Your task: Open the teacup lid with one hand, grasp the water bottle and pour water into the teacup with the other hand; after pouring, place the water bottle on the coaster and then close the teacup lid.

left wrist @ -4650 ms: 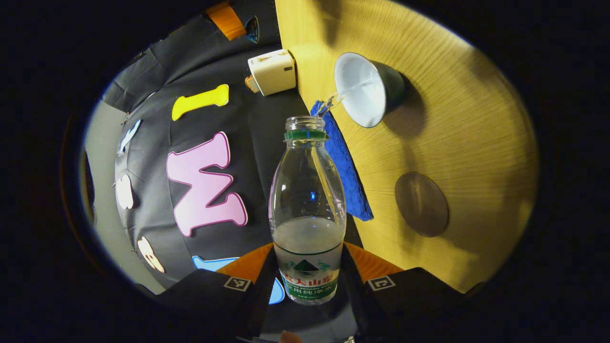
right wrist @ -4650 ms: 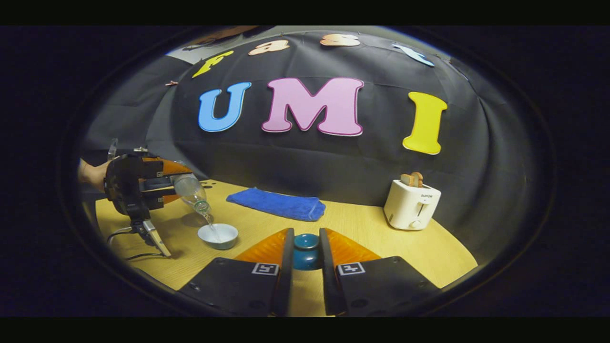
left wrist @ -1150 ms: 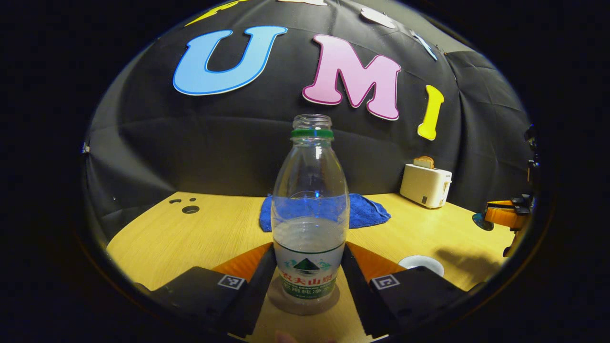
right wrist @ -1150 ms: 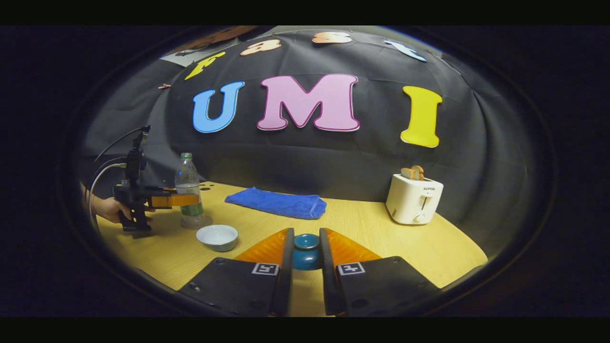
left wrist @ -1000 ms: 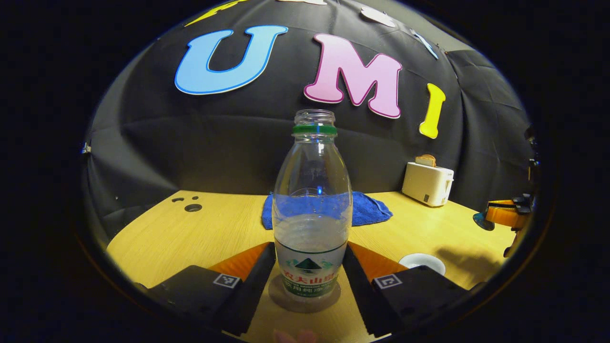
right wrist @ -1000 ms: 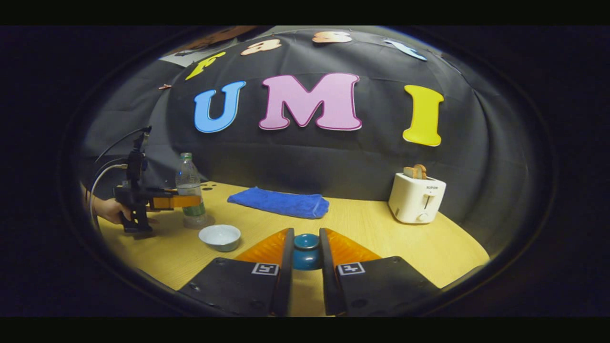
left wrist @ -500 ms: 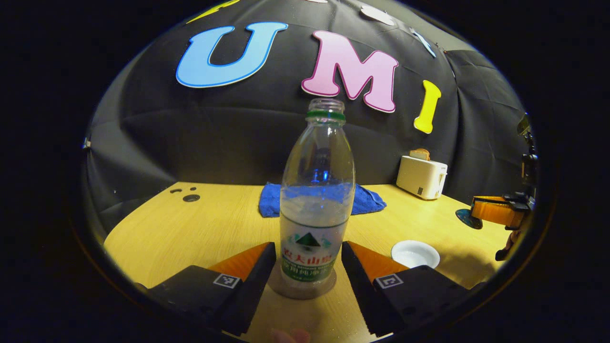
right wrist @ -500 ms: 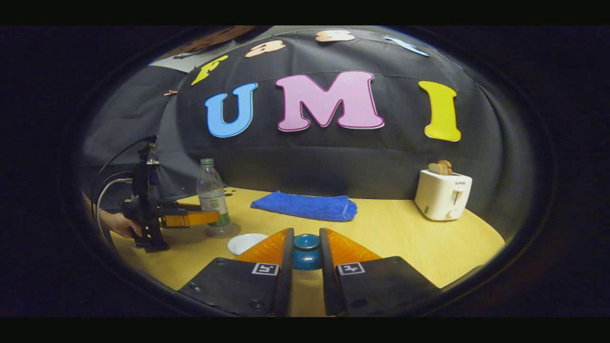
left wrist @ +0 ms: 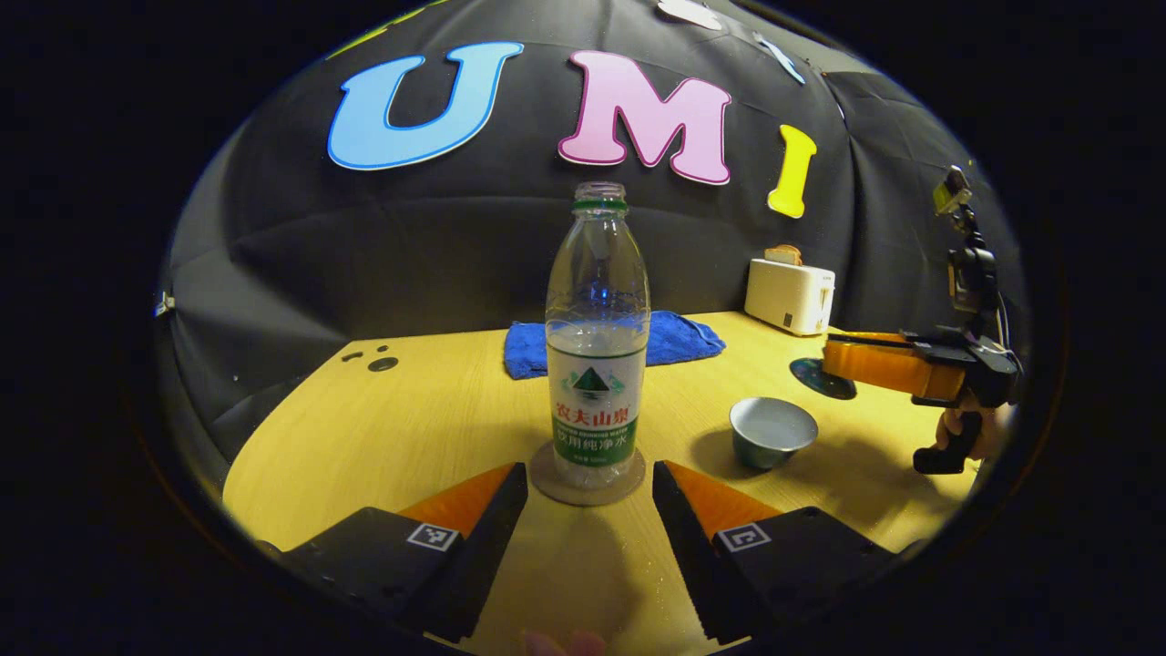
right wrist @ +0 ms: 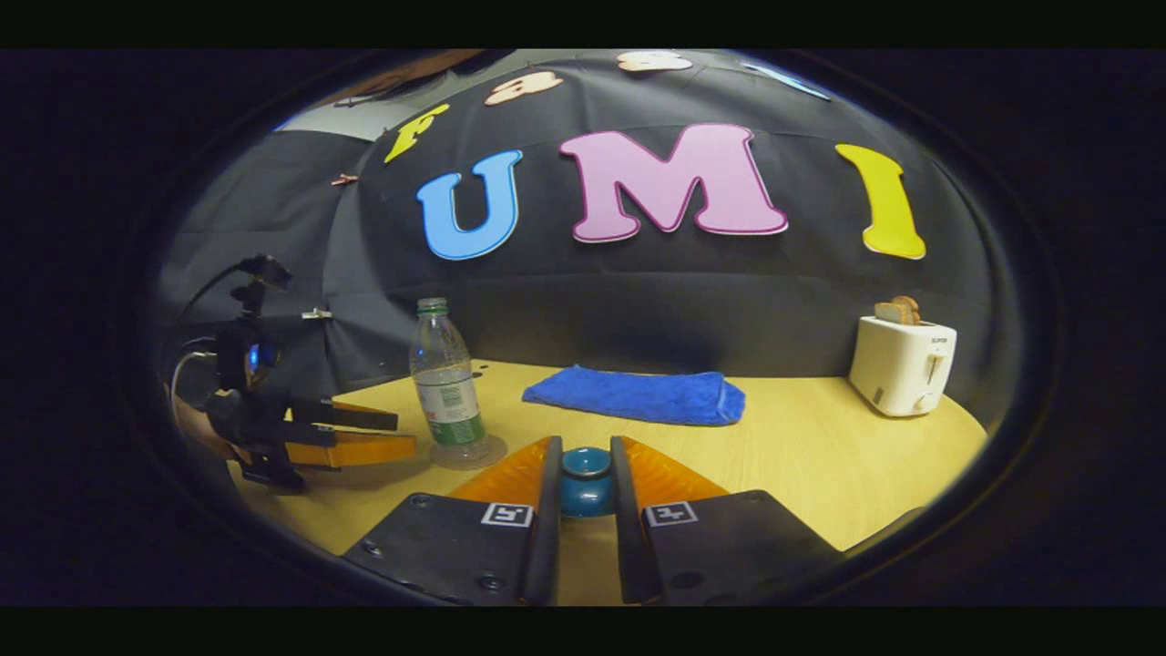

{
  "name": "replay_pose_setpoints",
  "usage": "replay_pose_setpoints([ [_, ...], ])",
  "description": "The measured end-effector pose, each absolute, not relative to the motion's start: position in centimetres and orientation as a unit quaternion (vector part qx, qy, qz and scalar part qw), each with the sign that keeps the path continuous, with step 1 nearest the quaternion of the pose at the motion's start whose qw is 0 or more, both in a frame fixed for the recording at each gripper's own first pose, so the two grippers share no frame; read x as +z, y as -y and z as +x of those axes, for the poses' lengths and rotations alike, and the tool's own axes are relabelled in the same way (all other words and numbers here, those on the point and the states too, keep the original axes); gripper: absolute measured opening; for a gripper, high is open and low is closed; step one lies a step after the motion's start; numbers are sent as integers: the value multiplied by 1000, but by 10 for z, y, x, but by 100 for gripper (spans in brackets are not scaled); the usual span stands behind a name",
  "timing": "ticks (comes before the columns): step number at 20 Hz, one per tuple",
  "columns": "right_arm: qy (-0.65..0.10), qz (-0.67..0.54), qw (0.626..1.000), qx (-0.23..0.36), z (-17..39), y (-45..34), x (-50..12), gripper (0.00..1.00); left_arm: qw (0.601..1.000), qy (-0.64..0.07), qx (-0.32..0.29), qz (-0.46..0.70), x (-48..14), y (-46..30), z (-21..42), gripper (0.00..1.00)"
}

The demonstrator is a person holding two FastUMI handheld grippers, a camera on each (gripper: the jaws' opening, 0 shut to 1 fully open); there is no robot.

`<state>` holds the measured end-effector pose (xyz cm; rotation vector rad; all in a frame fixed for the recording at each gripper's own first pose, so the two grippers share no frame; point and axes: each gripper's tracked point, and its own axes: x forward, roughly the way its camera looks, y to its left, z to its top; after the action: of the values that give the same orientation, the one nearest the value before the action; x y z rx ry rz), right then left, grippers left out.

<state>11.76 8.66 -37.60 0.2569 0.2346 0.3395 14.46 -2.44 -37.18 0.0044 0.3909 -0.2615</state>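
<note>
Step in hand, by judgement: closing the teacup lid, since the water bottle [left wrist: 597, 342] stands upright on the round coaster [left wrist: 588, 480], uncapped and part full. Left gripper [left wrist: 589, 497] spread wide, jaws apart on either side of the coaster and touching nothing; best drawn straight back toward 6 o'clock, clear of the bottle.

Right gripper [right wrist: 583, 487] pinching the knob of the teal teacup lid [right wrist: 585, 481], both fingers pressed on it. In the left gripper view, lid carried at about 3 o'clock, up off the table [left wrist: 428, 428], with the open teacup [left wrist: 772, 431] just below and nearer, at roughly 4 o'clock. Worth keeping the lid level, centring it over the rim, lowering slowly, and letting go only once seated; cup appears to hold water, so a knock would likely spill.

Around: folded blue towel [right wrist: 636, 396] at 12 o'clock behind the bottle, white toaster [right wrist: 902, 366] with bread at 2 o'clock. Nothing standing between lid and cup.
</note>
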Motion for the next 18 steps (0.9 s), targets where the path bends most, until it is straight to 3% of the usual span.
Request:
replay_pose_setpoints([
  [4, -123, 124, 967, 188, 122, -107, -383, 25, 974, -194, -121, 5, -364, 26, 119, 87],
  [5, -126, 122, 966, 192, 123, -112, -386, 30, 974, -195, -119, 5, -364, 27, 113, 88],
  [7, -131, 119, 964, 198, 124, -118, -390, 25, 973, -199, -116, 0, -365, 28, 100, 88],
  [8, -134, 118, 963, 200, 125, -120, -393, 30, 973, -201, -112, -4, -364, 28, 95, 88],
  [10, -139, 119, 962, 201, 125, -124, -397, 25, 972, -207, -108, -13, -366, 29, 87, 87],
  [11, -142, 118, 962, 202, 125, -124, -400, 30, 972, -208, -109, -17, -366, 30, 84, 87],
  [12, -146, 117, 961, 203, 127, -127, -404, 25, 972, -207, -113, -18, -365, 32, 83, 88],
  [14, -149, 113, 960, 208, 127, -127, -405, 30, 972, -204, -119, -11, -364, 33, 83, 87],
  [16, -162, 108, 959, 208, 129, -131, -412, 25, 971, -202, -124, -3, -362, 35, 83, 88],
  [18, -163, 99, 959, 210, 128, -132, -411, 30, 972, -196, -127, 1, -358, 36, 86, 87],
])
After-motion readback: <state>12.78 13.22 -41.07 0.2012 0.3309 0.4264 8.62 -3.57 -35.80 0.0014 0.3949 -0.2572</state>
